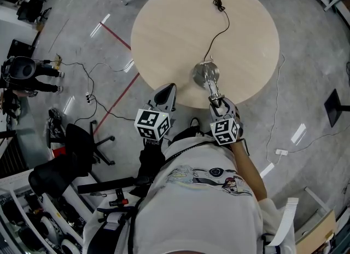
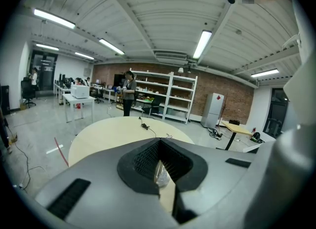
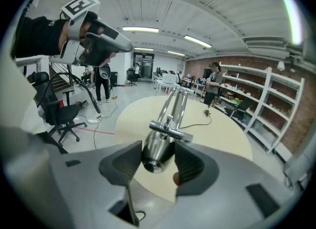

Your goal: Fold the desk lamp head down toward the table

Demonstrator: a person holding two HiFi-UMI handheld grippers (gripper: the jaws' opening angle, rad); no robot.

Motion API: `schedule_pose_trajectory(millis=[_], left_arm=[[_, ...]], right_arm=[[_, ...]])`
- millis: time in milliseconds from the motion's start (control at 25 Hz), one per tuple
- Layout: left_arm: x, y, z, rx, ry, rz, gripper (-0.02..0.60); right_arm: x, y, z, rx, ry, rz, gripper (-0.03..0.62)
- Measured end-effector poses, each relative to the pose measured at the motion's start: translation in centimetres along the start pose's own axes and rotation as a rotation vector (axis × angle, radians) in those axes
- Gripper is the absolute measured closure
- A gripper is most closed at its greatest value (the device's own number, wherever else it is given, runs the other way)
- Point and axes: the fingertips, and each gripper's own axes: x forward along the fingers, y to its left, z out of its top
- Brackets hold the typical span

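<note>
A chrome desk lamp stands near the front edge of the round wooden table (image 1: pixel 164 28), its round base (image 1: pixel 204 73) just ahead of my right gripper (image 1: pixel 217 100). The twin-rod arm (image 3: pixel 174 105) slants up and away from the bullet-shaped lamp head (image 3: pixel 157 151). That head sits between the jaws of my right gripper (image 3: pixel 157 160), with both pads against its sides. My left gripper (image 1: pixel 168 87) hovers by the table's near edge, left of the lamp, touching nothing. Its fingertips meet at my left gripper (image 2: pixel 159 141).
The lamp's black cable (image 1: pixel 219 28) runs across the table to a plug near the far edge. A black office chair (image 1: pixel 76 149) stands on the floor at left, among loose cables and a red tape line (image 1: pixel 117 102). People stand farther off by shelves.
</note>
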Motion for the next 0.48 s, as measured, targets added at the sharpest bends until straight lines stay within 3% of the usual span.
schedule_pose_trajectory(millis=[480], left_arm=[[0.5, 0.6, 0.4, 0.001, -0.006, -0.002, 0.581]], right_arm=[[1.1, -0.2, -0.8, 0.048, 0.033, 0.02, 0.388]])
